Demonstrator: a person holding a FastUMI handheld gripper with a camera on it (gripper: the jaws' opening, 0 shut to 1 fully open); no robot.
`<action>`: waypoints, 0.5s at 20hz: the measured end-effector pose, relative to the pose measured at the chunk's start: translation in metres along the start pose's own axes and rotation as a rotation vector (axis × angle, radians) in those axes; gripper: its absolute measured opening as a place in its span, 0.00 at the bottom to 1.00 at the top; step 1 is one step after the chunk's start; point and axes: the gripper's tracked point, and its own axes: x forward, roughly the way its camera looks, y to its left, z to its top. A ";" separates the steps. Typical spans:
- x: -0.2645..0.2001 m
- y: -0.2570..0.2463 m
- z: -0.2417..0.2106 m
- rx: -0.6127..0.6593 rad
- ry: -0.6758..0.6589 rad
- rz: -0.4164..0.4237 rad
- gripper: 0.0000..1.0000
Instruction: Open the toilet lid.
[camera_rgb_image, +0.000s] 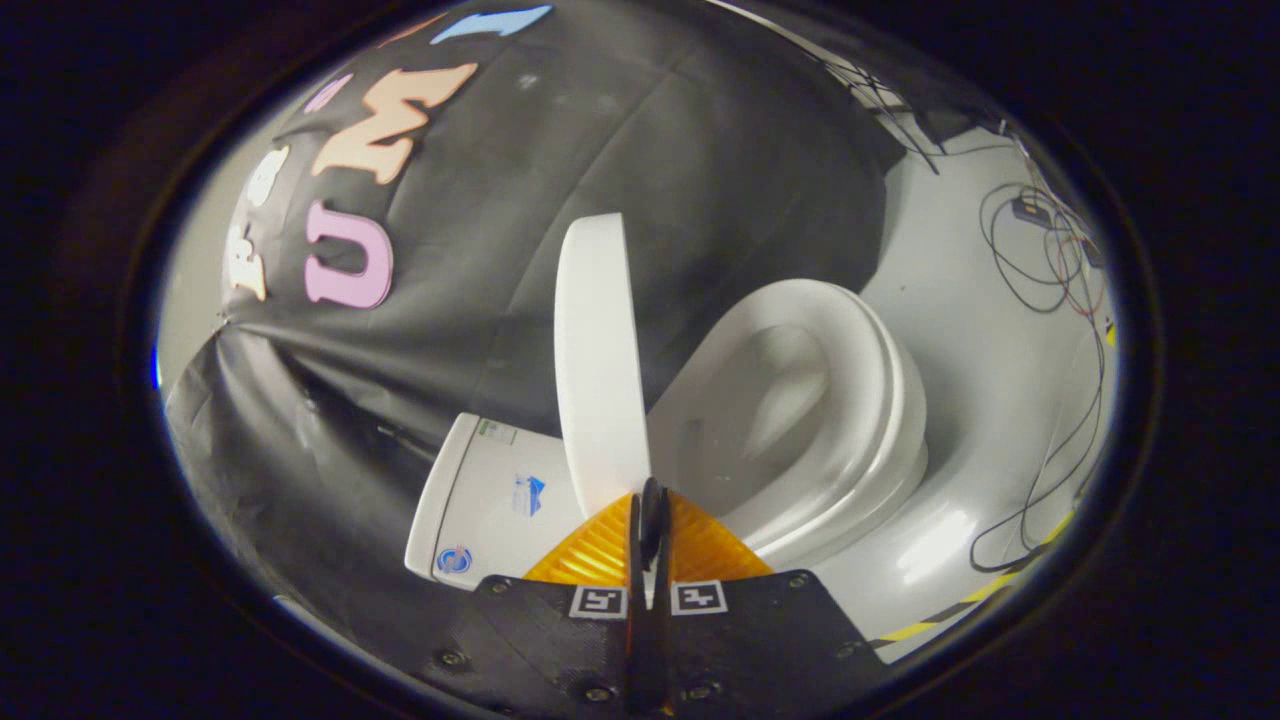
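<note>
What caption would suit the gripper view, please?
Gripper jaws closed at the raised toilet lid, beside the exposed seat.

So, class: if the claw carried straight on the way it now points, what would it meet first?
Most likely the raised toilet lid. The claw, shut with fingers together, sits right at the lid's lower edge; whether it already touches is unclear. The open bowl lies off to one side.

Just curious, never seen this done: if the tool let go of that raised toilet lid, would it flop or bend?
The toilet lid looks like rigid moulded plastic, so it probably won't bend. It stands near upright, hinged by the tank, so it may stay up or swing shut. The tool looks closed at its edge.
</note>
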 end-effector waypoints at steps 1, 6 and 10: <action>0.000 0.001 0.000 -0.025 -0.009 -0.009 0.02; -0.001 0.010 -0.001 -0.096 -0.049 -0.043 0.02; -0.005 0.028 -0.003 -0.193 -0.061 -0.063 0.02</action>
